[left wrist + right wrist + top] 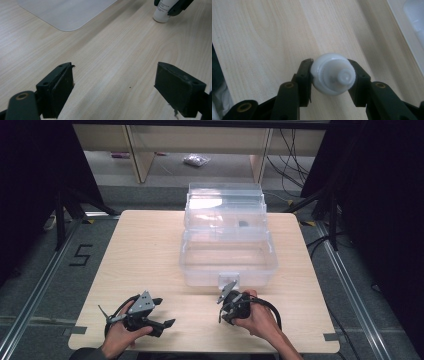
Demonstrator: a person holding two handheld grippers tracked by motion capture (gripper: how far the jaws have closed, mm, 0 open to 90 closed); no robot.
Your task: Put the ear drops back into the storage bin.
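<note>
Low in the centre of the right gripper view, the right gripper [332,75] clamps a small white bottle [332,73], round-bodied with a narrow neck. Its base stands on the wooden table [145,255], just below the clear plastic box [227,251]. At lower left of the high view, the left gripper [165,312] gapes empty over bare wood.

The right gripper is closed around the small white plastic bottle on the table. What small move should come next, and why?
Probably lift it straight up a little. The right gripper presses both pads on the small white plastic bottle, which stands upright on the light wooden table. The clear plastic box stands open just beyond.
</note>
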